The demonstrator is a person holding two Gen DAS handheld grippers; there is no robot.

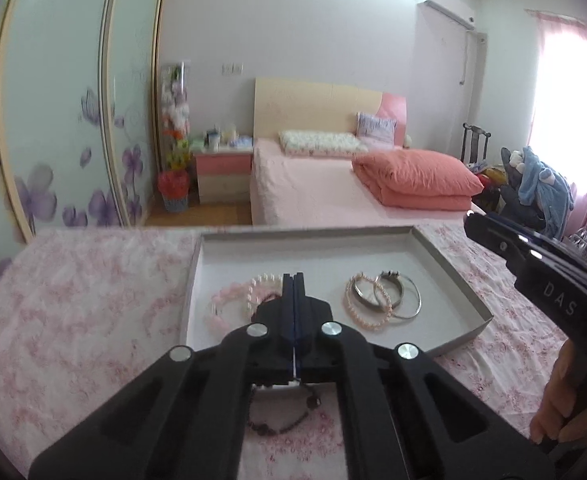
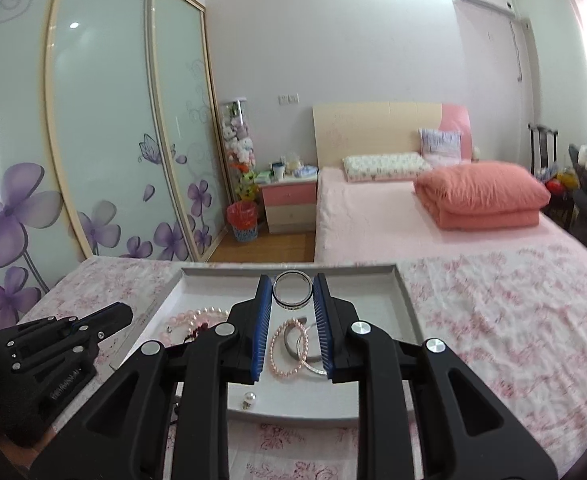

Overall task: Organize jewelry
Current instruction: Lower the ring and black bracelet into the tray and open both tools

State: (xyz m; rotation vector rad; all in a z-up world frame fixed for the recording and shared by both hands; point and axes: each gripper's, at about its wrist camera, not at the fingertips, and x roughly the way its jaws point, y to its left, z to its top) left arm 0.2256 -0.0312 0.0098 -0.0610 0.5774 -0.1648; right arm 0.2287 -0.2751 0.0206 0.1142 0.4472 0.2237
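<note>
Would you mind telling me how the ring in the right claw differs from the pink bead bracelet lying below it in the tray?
The ring is a rigid dark metal band; the pink bead bracelet is a strand of small pale beads. The ring is pinched between the right claw pads above the tray; the bracelet lies flat on the tray floor, overlapping silver bangles. The ring's loop looks smaller. Both are closed circular loops.

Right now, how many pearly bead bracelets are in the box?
2: a whitish one at the left, partly behind the left gripper, and a peach one among the silver bangles. More may be hidden.
</note>
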